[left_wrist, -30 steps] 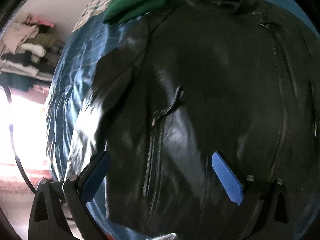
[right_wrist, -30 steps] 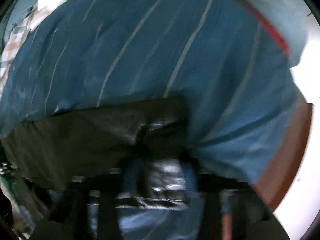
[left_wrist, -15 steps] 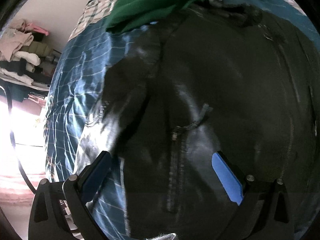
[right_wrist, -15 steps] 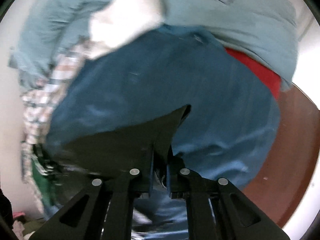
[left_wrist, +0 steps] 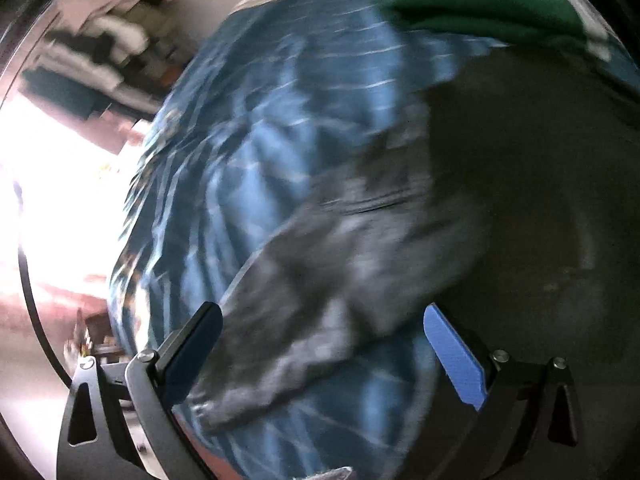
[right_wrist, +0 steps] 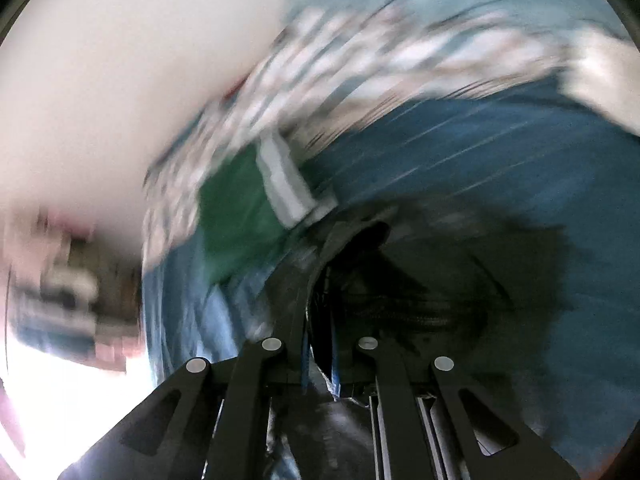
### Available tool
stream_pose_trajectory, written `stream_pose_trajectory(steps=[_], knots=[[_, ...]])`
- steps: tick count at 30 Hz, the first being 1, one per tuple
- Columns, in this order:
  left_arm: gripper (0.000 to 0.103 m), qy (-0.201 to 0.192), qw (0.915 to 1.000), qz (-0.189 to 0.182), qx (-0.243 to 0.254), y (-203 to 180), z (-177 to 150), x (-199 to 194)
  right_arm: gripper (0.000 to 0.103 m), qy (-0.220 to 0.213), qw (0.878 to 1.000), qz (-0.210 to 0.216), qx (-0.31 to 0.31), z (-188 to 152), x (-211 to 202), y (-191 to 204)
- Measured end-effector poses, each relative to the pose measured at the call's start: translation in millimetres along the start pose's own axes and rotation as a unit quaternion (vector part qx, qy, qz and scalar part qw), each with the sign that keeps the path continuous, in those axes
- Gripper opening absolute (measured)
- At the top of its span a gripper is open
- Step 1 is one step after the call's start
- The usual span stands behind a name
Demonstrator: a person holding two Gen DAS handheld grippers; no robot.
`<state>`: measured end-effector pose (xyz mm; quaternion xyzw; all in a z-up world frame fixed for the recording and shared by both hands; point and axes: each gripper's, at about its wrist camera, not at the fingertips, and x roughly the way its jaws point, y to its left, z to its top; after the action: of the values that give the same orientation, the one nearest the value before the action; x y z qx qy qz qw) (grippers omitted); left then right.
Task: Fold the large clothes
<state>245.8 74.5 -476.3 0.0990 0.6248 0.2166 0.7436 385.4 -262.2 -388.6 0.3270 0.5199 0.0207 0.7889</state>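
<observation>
Right wrist: right claw [right_wrist: 320, 354] pinches glossy black jacket [right_wrist: 420, 280] — left claw [left_wrist: 324, 344] gapes wide, empty, over striped blue bedspread [left_wrist: 260, 152].

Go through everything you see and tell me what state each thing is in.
Left gripper: open, holding nothing.
Right gripper: shut on the jacket.
Jacket: black, lying on the bedspread, one part pinched.
Green garment: bunched beside the jacket.
Bedspread: blue, rumpled.
</observation>
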Motion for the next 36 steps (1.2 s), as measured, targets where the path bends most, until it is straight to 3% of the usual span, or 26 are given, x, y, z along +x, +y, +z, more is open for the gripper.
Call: stream_pose_trajectory(steps=[3, 6, 7, 9, 11, 13, 14, 15, 17, 19, 20, 22, 23, 25, 26, 28, 29, 30, 33, 36], knots=[[0.103, 0.019, 0.9993, 0.019, -0.027, 33.0, -11.4, 18.2, 0.008, 0.064, 0.995, -0.009, -0.078, -36.3, 105.5, 58.0], [0.103, 0.033, 0.998, 0.034, -0.042, 56.4, -26.4, 30.7, 0.008, 0.128, 0.977, -0.043, -0.164, -95.4, 200.5, 94.1], [0.103, 0.037, 0.9977, 0.036, -0.044, 62.4, -30.9, 33.9, 0.008, 0.153, 0.962, -0.062, -0.217, -115.8, 227.6, 105.8], [0.103, 0.049, 0.9968, 0.037, -0.052, 73.6, -42.0, 40.3, 0.015, 0.159, 0.934, -0.105, -0.301, -141.6, 256.8, 119.0], [0.103, 0.065, 0.9953, 0.03, -0.065, 83.4, -53.0, 46.1, 0.028, 0.169, 0.934, -0.081, -0.304, -142.4, 254.6, 121.7], [0.103, 0.086, 0.9925, 0.018, -0.085, 94.4, -64.5, 50.7, 0.049, 0.188, 0.947, -0.014, -0.259, -132.2, 231.1, 111.9], [0.103, 0.1, 0.9898, 0.01, -0.102, 100.6, -72.9, 52.2, 0.064, 0.184, 0.954, 0.003, -0.238, -122.5, 215.0, 105.7], [0.103, 0.109, 0.9875, 0.004, -0.113, 104.8, -77.9, 53.0, 0.067, 0.172, 0.96, 0.01, -0.22, -115.4, 193.9, 93.5], [0.103, 0.131, 0.9811, -0.008, -0.142, 114.2, -89.6, 55.4, 0.067, 0.133, 0.974, -0.023, -0.182, -101.2, 143.1, 55.5], [0.103, 0.148, 0.9756, -0.018, -0.161, 118.6, -98.4, 58.0, 0.067, 0.103, 0.977, -0.101, -0.157, -96.1, 103.3, 10.4], [0.103, 0.154, 0.9739, -0.021, -0.166, 119.1, -101.3, 58.8, 0.067, 0.092, 0.974, -0.142, -0.149, -94.3, 86.6, -14.1], [0.103, 0.157, 0.9733, -0.023, -0.165, 116.2, -104.4, 61.9, 0.067, 0.095, 0.951, -0.255, -0.144, -96.6, 70.4, -71.6], [0.103, 0.157, 0.9743, -0.021, -0.16, 112.9, -104.7, 64.5, 0.067, 0.107, 0.945, -0.277, -0.135, -98.1, 68.9, -99.9], [0.103, 0.153, 0.9772, -0.017, -0.147, 105.9, -101.4, 69.2, 0.065, 0.15, 0.938, -0.292, -0.11, -102.7, 80.5, -153.2], [0.103, 0.148, 0.9785, -0.016, -0.143, 102.6, -99.2, 70.4, 0.058, 0.161, 0.937, -0.291, -0.11, -105.6, 88.7, -169.4], [0.103, 0.143, 0.9797, -0.016, -0.14, 96.9, -96.6, 72.2, 0.041, 0.16, 0.923, -0.314, -0.153, -111.7, 106.3, -182.6], [0.103, 0.142, 0.9796, -0.018, -0.141, 95.2, -95.8, 74.6, 0.025, 0.151, 0.913, -0.341, -0.166, -113.1, 112.1, -187.7], [0.103, 0.145, 0.9786, -0.021, -0.144, 92.2, -95.5, 76.0, 0.021, 0.133, 0.909, -0.363, -0.154, -110.8, 108.8, -201.8], [0.103, 0.158, 0.9733, -0.032, -0.164, 89.7, -100.8, 81.9, 0.018, 0.093, 0.92, -0.374, -0.063, -100.6, 87.0, -249.7], [0.103, 0.185, 0.9603, -0.064, -0.199, 92.7, -111.7, 92.5, 0.019, 0.105, 0.919, -0.378, -0.036, -103.1, 78.9, -271.0]])
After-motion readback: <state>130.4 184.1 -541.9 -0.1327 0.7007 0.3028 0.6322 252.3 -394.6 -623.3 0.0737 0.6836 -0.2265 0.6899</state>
